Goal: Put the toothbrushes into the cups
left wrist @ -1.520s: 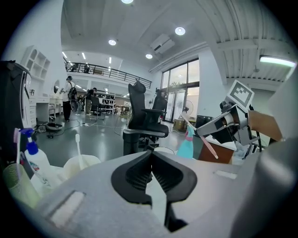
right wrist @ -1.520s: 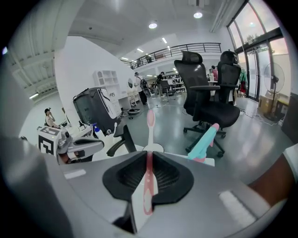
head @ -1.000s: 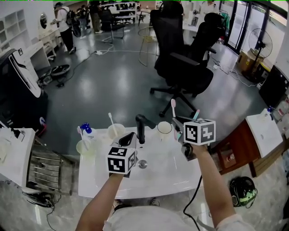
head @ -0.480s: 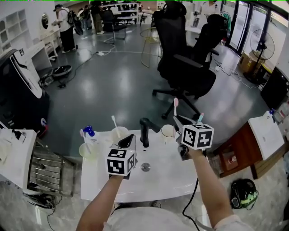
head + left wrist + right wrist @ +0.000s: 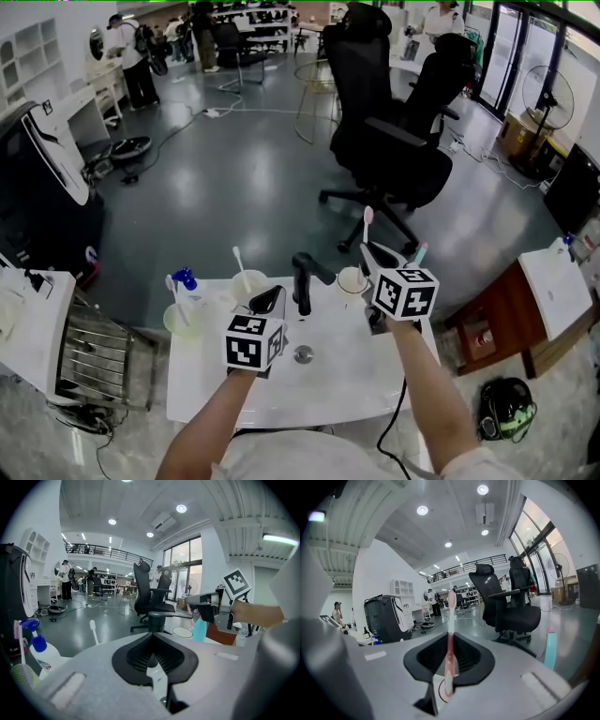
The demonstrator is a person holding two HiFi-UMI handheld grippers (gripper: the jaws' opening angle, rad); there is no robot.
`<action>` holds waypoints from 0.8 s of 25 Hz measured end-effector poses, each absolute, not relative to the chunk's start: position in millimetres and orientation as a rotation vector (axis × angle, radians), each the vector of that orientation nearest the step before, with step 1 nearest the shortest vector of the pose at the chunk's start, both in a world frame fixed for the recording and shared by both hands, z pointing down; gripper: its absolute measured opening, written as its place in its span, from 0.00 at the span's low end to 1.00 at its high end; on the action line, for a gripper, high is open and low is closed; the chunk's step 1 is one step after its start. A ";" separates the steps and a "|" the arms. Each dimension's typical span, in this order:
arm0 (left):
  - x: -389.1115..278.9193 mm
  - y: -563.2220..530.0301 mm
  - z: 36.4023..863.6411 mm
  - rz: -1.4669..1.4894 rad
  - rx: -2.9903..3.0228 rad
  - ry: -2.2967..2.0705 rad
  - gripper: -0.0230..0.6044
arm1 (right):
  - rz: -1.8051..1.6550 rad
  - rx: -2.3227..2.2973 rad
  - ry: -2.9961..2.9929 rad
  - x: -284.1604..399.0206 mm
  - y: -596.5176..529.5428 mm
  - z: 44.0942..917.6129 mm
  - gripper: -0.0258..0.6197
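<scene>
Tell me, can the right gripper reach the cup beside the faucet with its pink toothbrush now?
Probably yes: the right gripper holds the pink toothbrush upright just above that cup, and nothing stands between them; the faucet stands aside.

The left claw (image 5: 269,298) and right claw (image 5: 380,253) have pale grey bodies and black fingers (image 5: 133,656), ribbed on their inner faces. Each carries a white cube (image 5: 253,342) printed with black square markers. A black cable (image 5: 397,412) runs from the right claw under the forearm. The person wears a light short-sleeved shirt (image 5: 281,459).
</scene>
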State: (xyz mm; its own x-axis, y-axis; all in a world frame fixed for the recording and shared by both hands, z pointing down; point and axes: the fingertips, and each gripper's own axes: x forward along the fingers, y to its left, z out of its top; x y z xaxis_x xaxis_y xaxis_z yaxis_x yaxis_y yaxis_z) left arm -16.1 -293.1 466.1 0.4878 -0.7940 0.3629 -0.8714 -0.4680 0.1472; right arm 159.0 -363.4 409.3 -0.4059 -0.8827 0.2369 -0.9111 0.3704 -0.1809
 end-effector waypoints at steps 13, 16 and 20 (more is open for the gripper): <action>-24.2 -298.8 477.8 0.375 2.400 -1.428 0.04 | 0.471 1.652 -2.499 157.0 -375.1 455.1 0.10; -23.7 -300.1 480.1 0.381 2.400 -1.425 0.04 | 0.471 1.646 -2.486 156.6 -374.0 462.0 0.10; -20.3 -299.9 480.5 0.386 2.406 -1.415 0.04 | 0.463 1.630 -2.458 156.0 -369.2 472.2 0.10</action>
